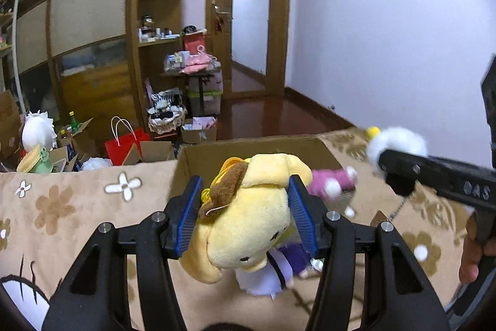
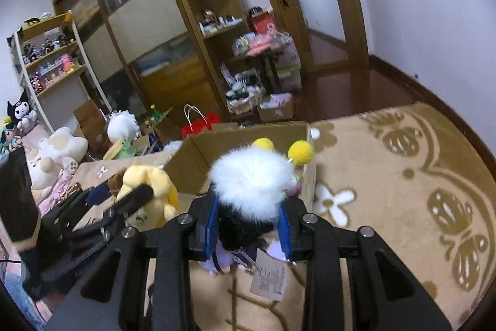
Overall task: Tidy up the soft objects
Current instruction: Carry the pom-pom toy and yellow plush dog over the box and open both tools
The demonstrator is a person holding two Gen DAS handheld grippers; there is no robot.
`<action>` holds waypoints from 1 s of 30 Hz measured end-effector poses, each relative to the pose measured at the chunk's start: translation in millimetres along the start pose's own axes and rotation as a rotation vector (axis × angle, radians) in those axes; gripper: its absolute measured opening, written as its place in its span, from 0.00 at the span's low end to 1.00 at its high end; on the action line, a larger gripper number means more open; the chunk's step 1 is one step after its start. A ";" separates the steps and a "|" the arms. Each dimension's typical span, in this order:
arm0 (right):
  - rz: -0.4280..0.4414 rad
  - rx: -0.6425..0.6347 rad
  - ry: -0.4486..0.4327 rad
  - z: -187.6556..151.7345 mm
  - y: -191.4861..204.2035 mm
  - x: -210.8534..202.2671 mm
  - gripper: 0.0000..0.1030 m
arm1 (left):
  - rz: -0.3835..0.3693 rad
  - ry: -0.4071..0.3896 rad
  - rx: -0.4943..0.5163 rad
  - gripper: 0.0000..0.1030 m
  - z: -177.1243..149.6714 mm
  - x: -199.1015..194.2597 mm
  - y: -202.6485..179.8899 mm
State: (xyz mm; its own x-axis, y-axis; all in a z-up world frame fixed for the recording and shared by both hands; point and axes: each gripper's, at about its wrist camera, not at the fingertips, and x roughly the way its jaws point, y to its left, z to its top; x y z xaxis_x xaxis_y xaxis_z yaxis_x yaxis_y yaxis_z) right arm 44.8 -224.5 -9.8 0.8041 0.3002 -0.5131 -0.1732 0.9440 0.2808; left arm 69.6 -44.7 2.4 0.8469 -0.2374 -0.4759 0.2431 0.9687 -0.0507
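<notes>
Left wrist view: left gripper (image 1: 245, 216) jaws are pinching the yellow plush dog (image 1: 248, 225), hanging before the cardboard box (image 1: 198, 163) at twelve o'clock. Right gripper (image 2: 249, 225) jaws are pinching the white fluffy doll (image 2: 251, 179); pink plush (image 1: 328, 180) is lying in the box, both held toys not yet stowed.

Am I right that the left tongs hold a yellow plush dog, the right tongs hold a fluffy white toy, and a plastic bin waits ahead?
Nearly. The left tongs grip the yellow plush dog and the right tongs the fluffy white toy, but the left wrist view shows an open cardboard box, not a plastic bin.
</notes>
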 end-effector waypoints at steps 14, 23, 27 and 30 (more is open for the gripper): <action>-0.015 -0.129 -0.067 52.9 21.1 20.9 0.32 | 0.038 -0.033 0.012 0.53 39.5 36.9 27.1; 0.037 -0.142 -0.125 65.9 20.8 39.1 0.33 | 0.047 -0.004 0.007 0.54 35.3 64.9 32.8; 0.044 -0.121 -0.063 51.8 12.3 64.3 0.34 | 0.058 0.026 0.014 0.55 27.4 79.2 34.4; 0.040 -0.125 -0.010 42.6 7.0 82.0 0.34 | 0.058 0.054 0.016 0.57 22.0 90.2 35.5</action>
State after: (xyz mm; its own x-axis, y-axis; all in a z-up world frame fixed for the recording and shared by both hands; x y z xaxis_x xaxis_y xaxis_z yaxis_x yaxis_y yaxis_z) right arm 133.8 -199.1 -15.3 0.8007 0.3372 -0.4951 -0.2742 0.9412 0.1975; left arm 165.0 -33.3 -23.0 0.8330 -0.1765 -0.5243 0.2026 0.9792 -0.0077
